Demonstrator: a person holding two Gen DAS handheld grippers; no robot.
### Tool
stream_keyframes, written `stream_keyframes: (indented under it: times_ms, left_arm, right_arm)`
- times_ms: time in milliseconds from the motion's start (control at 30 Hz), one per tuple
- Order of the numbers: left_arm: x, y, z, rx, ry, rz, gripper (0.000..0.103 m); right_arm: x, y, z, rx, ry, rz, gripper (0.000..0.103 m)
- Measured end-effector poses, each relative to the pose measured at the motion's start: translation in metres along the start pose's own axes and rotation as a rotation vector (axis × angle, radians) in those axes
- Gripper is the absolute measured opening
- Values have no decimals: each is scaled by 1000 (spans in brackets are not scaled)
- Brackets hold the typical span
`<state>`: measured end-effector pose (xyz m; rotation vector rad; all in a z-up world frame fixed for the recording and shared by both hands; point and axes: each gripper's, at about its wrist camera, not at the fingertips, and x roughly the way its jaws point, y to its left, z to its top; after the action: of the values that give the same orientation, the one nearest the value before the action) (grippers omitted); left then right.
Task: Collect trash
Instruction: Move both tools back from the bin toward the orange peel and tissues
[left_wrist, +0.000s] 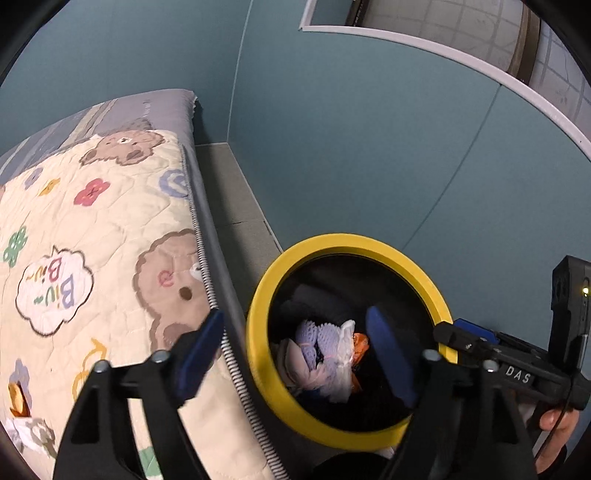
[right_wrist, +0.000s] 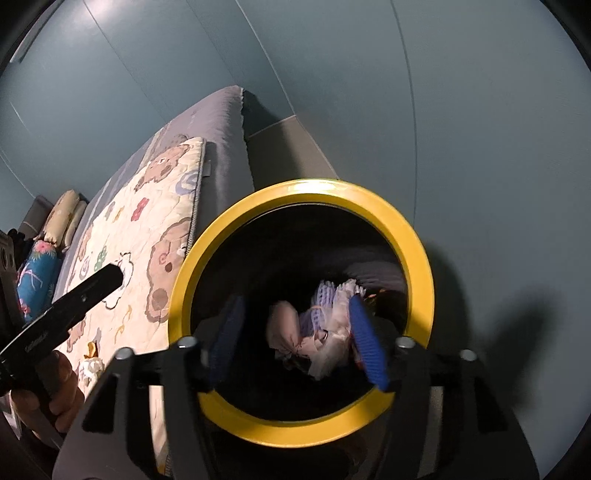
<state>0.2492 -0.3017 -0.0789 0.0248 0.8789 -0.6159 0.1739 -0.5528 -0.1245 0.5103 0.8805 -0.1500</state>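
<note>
bins: one yellow-rimmed bin, kept beside the bed
trash: several crumpled bits, piled inside it
grippers: left and right, both spread wide, nothing gripped
room: teal walls, grey floor

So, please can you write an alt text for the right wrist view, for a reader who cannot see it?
The right gripper hangs with open, empty fingers over a yellow-rimmed bin that holds crumpled trash. To the left lies a bed with a bear-patterned quilt, and a hand holds the left gripper.
</note>
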Motion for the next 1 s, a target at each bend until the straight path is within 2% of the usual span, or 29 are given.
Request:
stream_keyframes:
  times_ms: [33, 133, 333, 667, 1000]
  left_arm:
    - [-4, 3, -5, -3, -4, 7, 82]
    - [-12, 17, -18, -22, 2, 18, 83]
    - [-38, 50, -35, -77, -15, 53, 83]
    - [-86, 119, -52, -156, -56, 165, 83]
    - [-112, 212, -75, -223, -20, 308, 83]
  right_arm:
    - [-2, -1, -3, -1, -4, -1, 67]
    - [-6, 1, -9, -10, -13, 23, 71]
    - [-19, 26, -17, -66, -34, 110, 72]
    - [-31, 114, -29, -264, -32, 293, 72]
    - [-12, 197, -49, -381, 64, 393, 72]
